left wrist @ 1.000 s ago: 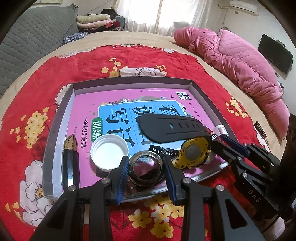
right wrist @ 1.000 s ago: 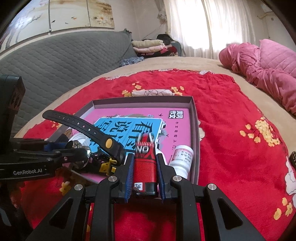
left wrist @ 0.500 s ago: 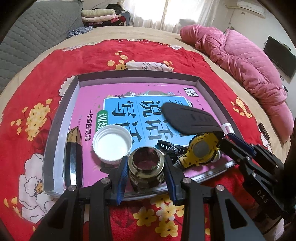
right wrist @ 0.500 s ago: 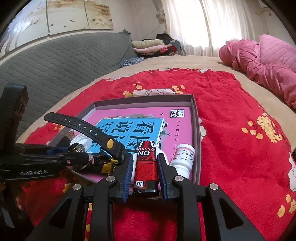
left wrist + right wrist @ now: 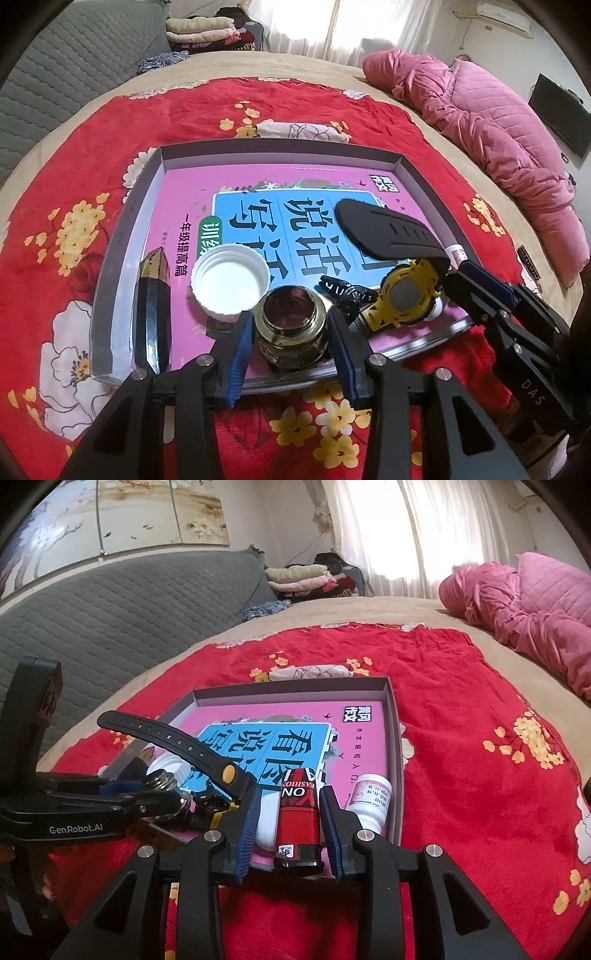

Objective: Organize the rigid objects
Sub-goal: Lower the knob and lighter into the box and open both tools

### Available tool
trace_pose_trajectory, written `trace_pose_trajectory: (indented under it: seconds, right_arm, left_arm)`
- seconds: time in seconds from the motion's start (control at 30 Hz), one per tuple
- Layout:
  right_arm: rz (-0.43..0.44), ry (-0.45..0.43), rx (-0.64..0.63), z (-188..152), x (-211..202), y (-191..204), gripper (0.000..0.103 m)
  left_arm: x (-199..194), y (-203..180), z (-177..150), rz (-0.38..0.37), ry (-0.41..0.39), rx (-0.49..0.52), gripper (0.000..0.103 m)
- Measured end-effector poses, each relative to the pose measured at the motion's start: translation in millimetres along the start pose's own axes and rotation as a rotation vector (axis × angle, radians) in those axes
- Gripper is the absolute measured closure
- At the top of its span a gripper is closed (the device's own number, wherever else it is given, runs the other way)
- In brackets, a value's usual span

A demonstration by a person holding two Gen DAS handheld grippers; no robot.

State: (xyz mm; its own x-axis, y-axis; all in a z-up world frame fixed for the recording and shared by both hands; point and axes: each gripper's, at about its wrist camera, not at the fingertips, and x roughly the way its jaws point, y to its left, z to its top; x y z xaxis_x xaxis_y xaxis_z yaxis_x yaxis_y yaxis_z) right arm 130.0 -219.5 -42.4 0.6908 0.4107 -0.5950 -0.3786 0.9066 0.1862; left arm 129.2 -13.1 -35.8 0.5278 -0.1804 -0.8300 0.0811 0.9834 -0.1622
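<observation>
A grey shallow box (image 5: 110,266) on the red floral cloth holds a pink book. My left gripper (image 5: 290,321) is open, its fingers on either side of a small glass jar (image 5: 291,328) standing at the box's near edge, with gaps on both sides. My right gripper (image 5: 291,808) is open around a red lighter (image 5: 298,823) lying at the near edge of the box (image 5: 393,716). A yellow-and-black watch (image 5: 402,291) lies between them; its strap (image 5: 166,734) arches up. The jar also shows in the right wrist view (image 5: 162,781).
In the box are a white cap (image 5: 231,280), a dark pointed crystal (image 5: 153,306) and a white pill bottle (image 5: 369,797). A pink quilt (image 5: 480,122) lies at the right of the bed. A grey headboard (image 5: 110,602) stands at the left.
Both grippers have opened: the left has let go of the jar, the right has let go of the lighter. Both objects now rest at the box's near edge.
</observation>
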Motion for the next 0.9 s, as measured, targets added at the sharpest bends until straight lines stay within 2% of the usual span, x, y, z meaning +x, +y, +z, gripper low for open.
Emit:
trace_pose_trajectory:
  seconds: [0.27,0.33,0.37,0.63,0.73,0.83,0.9]
  right_arm:
    - [-0.004,-0.021,-0.012,2,-7,4,0.067]
    - [-0.004,-0.031,-0.011,2,-10,4,0.047]
    - [-0.004,-0.044,-0.009,2,-13,5,0.042]
    - [-0.047,-0.105,-0.008,0,-34,6,0.036]
    - [-0.079,-0.13,-0.037,-2,-49,12,0.028]
    - [-0.085,-0.134,-0.038,-4,-57,18,0.028]
    - [-0.08,-0.119,-0.032,-7,-60,21,0.028]
  left_arm:
    - [-8,2,-4,-0.005,-0.021,-0.003,0.052]
    - [-11,4,-7,-0.004,-0.026,-0.008,0.052]
    - [-13,5,-9,-0.003,-0.029,-0.011,0.052]
    - [-33,10,-18,-0.004,-0.057,-0.002,0.049]
    - [-42,10,-22,-0.001,-0.068,0.007,0.045]
    - [-48,13,-27,-0.006,-0.068,-0.01,0.038]
    - [-51,16,-31,-0.001,-0.064,-0.025,0.037]
